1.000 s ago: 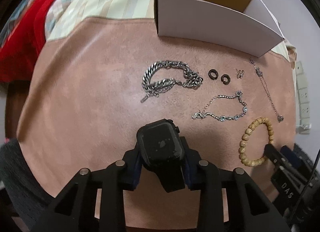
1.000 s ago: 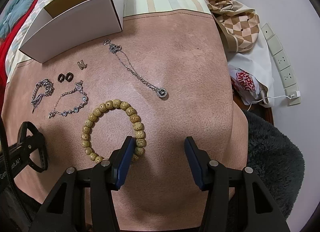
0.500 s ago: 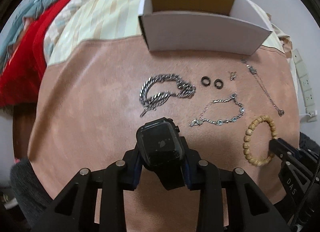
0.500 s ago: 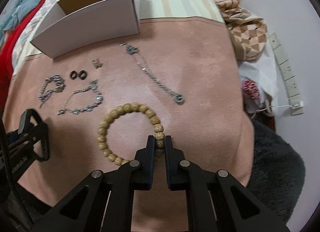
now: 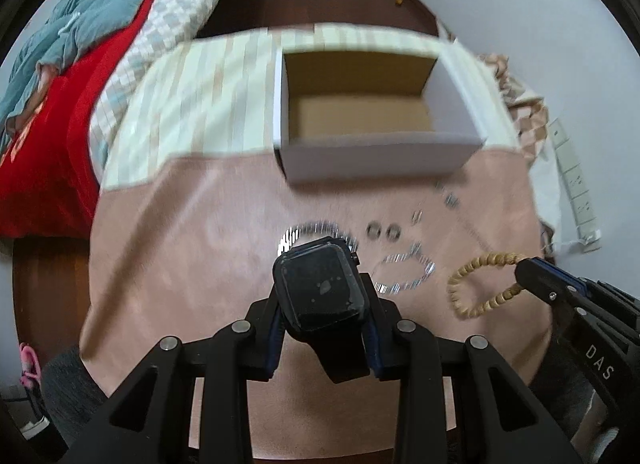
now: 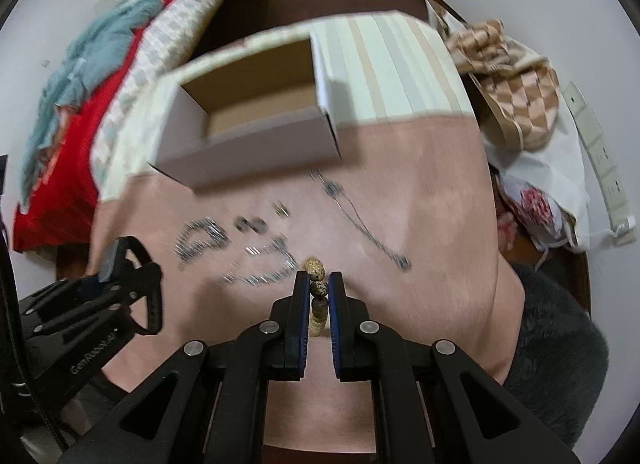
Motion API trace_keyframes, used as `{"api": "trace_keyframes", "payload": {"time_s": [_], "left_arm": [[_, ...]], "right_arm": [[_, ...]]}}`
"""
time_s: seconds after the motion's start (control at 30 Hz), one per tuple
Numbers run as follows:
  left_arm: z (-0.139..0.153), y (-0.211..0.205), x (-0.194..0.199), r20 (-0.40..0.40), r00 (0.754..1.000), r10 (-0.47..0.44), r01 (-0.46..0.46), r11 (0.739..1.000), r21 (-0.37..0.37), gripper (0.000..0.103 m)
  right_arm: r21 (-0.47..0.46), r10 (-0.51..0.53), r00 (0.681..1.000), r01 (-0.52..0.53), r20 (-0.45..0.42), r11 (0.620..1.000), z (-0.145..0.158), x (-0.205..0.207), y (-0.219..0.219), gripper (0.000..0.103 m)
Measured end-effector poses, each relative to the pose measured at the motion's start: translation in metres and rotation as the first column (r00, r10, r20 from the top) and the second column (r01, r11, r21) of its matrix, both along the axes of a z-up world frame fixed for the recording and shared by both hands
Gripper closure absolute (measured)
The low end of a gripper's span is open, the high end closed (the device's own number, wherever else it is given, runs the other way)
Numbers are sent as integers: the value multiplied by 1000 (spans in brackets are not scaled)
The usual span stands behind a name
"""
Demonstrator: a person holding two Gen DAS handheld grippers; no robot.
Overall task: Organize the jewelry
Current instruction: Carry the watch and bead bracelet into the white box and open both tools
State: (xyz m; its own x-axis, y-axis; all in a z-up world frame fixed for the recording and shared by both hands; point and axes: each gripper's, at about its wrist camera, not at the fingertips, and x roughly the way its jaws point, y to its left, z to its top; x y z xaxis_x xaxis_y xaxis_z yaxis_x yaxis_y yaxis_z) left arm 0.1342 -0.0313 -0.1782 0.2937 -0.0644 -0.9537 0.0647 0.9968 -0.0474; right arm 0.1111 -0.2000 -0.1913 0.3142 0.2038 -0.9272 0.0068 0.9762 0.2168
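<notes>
My left gripper (image 5: 322,296) is shut on a black smartwatch (image 5: 320,288) and holds it above the pink mat. My right gripper (image 6: 319,284) is shut on a wooden bead bracelet (image 6: 317,284); in the left wrist view the bracelet (image 5: 476,284) hangs from the right gripper (image 5: 528,276), lifted off the mat. An open white cardboard box (image 5: 376,156) (image 6: 248,152) stands at the far edge of the mat, empty inside. On the mat lie a thick silver chain (image 6: 200,240), two dark rings (image 6: 250,224), a thin silver bracelet (image 6: 260,268), a small clasp (image 6: 282,209) and a long necklace (image 6: 360,224).
The pink mat (image 5: 180,244) covers a round table with a striped cloth (image 5: 200,104) at the back. A bed with red and teal bedding (image 5: 60,84) is on the left. A checked bag (image 6: 516,84) and a power strip (image 6: 600,152) are on the right.
Both grippers rose and moved back from the mat. The right gripper, shut on the bead bracelet, has lifted it off the mat. The box interior has come into view.
</notes>
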Motion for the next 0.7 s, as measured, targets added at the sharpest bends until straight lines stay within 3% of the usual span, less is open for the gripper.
{"api": "trace_keyframes", "payload": {"time_s": [0.13,0.37,0.47,0.7], "left_arm": [[28,5,28,42,999,-17,18,999,-40,74],[52,9,88,86,996,-39,45,997,-68,74],[49,9,114,79,996,-47,53,996,-75,74],[3,12,170,-51,997,-62,54,989,-136,74]], "right_arm": [[34,24,998,-26,65,999,37,22,0,94],[72,62,984,-75,166,995,91,82,1,94],[77,84,982,-98,168,992,91,111,5,94],[80,124,988,-131,90,988,55,166,23,94]]}}
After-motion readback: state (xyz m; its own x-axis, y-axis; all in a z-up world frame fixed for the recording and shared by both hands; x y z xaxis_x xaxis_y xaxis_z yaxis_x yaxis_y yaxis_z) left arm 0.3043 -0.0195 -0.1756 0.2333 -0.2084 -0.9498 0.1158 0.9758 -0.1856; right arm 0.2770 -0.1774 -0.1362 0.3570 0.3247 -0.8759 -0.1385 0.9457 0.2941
